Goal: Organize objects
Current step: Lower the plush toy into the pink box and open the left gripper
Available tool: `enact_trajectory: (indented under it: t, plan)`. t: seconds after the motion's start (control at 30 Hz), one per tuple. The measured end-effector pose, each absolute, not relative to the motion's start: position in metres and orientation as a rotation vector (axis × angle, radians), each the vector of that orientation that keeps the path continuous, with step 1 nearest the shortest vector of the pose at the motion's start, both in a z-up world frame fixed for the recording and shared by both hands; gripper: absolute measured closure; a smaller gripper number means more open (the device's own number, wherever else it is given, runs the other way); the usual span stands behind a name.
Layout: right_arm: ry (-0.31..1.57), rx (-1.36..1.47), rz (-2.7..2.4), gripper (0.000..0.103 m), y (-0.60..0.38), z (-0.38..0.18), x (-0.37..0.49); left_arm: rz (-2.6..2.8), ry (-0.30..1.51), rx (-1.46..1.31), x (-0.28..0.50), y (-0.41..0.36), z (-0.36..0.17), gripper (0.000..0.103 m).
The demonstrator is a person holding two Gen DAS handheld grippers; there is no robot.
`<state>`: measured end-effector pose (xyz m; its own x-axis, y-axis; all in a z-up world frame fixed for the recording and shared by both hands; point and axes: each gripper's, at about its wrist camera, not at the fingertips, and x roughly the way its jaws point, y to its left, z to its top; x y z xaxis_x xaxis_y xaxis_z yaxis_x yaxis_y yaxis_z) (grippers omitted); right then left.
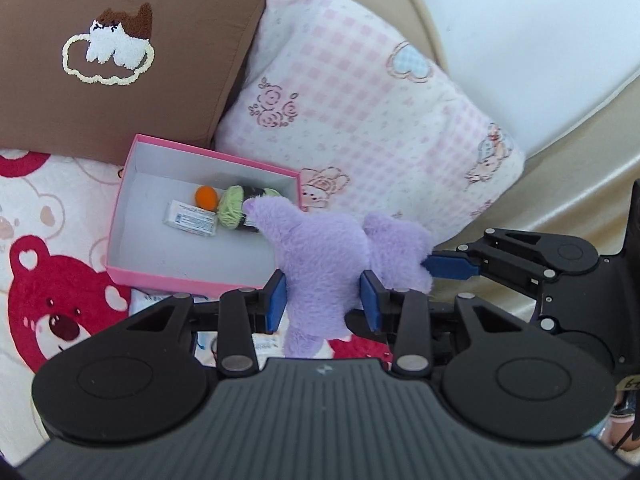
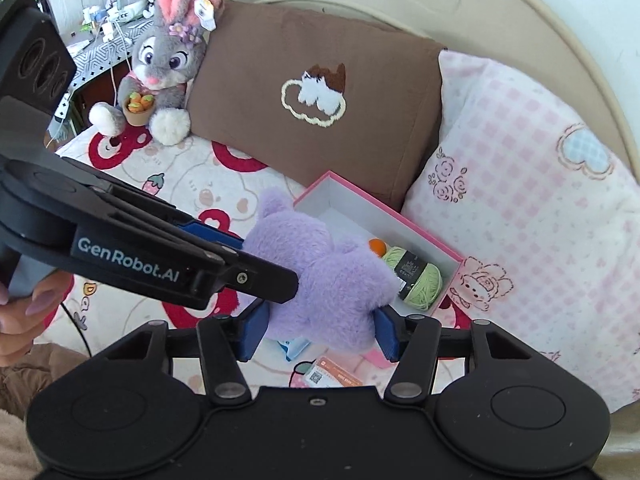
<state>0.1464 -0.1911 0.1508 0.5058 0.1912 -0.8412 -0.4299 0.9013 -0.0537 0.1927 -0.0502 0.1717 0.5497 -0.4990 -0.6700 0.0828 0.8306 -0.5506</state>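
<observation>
A fluffy purple plush toy [image 1: 320,256] hangs over the near corner of an open pink box [image 1: 120,208] on the bed. My left gripper [image 1: 324,300] is shut on the plush's lower part. My right gripper [image 2: 320,330] is shut on the same plush [image 2: 320,280] from its other side; it also shows in the left wrist view [image 1: 452,266], pinching the plush's edge. Inside the box lie an orange ball [image 1: 206,197], a green yarn skein [image 1: 236,212] and a small white packet [image 1: 190,219]. The box [image 2: 420,232] also shows in the right wrist view.
A brown cat-patch pillow [image 2: 320,92] and a pink checked pillow [image 2: 540,220] lean on the headboard behind the box. A grey bunny plush [image 2: 160,64] sits at far left. Cards and packets [image 2: 332,376] lie on the bear-print blanket [image 1: 52,280] under the grippers.
</observation>
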Motion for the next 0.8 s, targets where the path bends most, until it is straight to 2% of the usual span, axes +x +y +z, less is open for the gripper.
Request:
enact_trajectory:
  t: [0.5,0.8]
  plan:
    - [1.11,-0.221,0.345,0.044,-0.208,-0.005,0.253,-0.44,1.126,-0.426,0.33,-0.047,0.017,0.066]
    - [1.211,-0.163,0.301,0.047,-0.213,-0.084,0.288,-0.462,1.238,-0.383,0.372,-0.055,-0.062,0.066]
